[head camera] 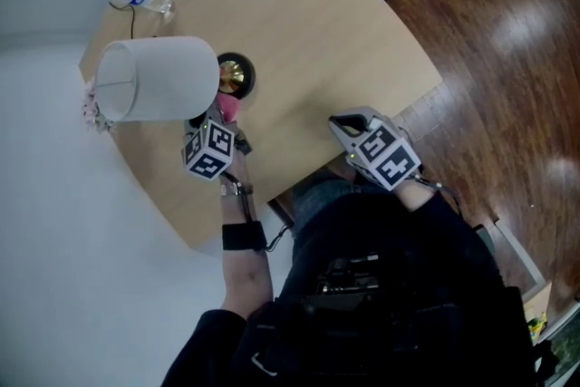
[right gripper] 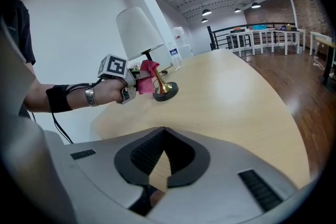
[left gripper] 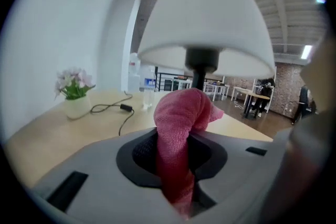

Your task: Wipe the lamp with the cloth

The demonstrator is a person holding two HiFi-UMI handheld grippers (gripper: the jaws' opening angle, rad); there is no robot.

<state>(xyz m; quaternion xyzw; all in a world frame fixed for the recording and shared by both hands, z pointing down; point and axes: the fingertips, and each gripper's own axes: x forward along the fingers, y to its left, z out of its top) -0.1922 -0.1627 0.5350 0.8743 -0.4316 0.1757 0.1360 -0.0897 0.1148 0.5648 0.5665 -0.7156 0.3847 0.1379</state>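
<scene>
we had the left tool (left gripper: 176, 157) clamped on the cloth (left gripper: 184, 113), lamp (left gripper: 205, 18) at its 12 o'clock, right tool (right gripper: 157, 157) closed on nothing

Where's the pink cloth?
In the left gripper view, the pink cloth is pinched in the left claw, right by the lamp pole, under the white shade.

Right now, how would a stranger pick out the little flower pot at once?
Start at the wooden table and its white-shaded lamp. By the wall edge stands the flower pot: small, white, pale pink blooms, the only plant there.
</scene>
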